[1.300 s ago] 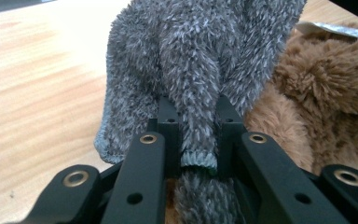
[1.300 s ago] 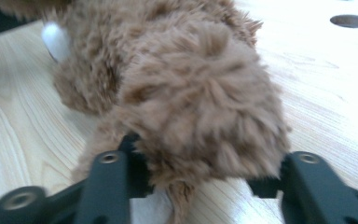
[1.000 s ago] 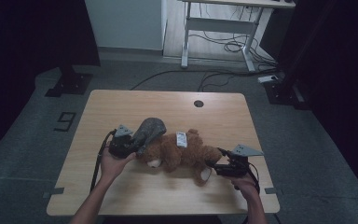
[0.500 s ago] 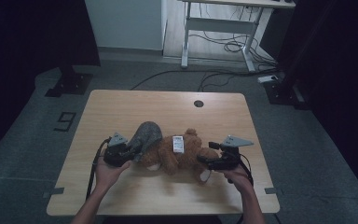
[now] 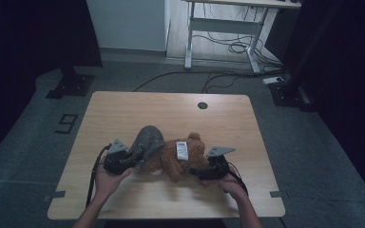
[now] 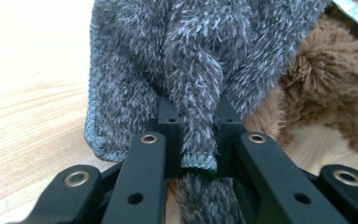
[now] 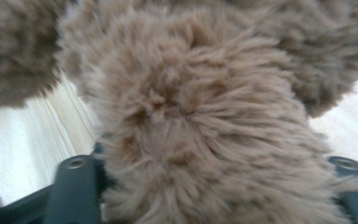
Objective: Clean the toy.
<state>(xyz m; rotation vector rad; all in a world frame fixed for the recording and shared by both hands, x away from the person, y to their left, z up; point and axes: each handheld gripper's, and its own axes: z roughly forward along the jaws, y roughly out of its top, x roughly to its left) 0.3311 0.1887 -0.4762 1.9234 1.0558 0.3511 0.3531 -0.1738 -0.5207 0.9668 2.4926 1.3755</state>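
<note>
The wooden table (image 5: 123, 109) is the biggest thing here. Its far half is bare wood, with one small round hole (image 5: 202, 105) near the far edge. There is lots of open room back there, and at the far left and far right corners too. A strip of bare wood also runs along the near edge, between the person's two arms.

The brown teddy bear (image 5: 183, 159) lies on its side in the middle of the near half of the table. It is well away from the left edge and the right edge. A white tag (image 5: 182, 149) sits on top of it.

A grey fuzzy cloth (image 5: 146, 141) covers the left end of the bear. In the left gripper view its hemmed edge (image 6: 93, 135) rests on the wood, with bare table beside it.

The left gripper (image 5: 123, 161) is at the left end of the bear, just beside the cloth. Its jaws are closed tight on a fold of the grey cloth (image 6: 193, 107).

The right gripper (image 5: 204, 172) is at the right end of the bear. Its jaws have just been closing, and a furry brown part of the bear (image 7: 200, 135) fills the gap between them. I cannot tell if the jaws press on it yet, because the fur hides them.
</note>
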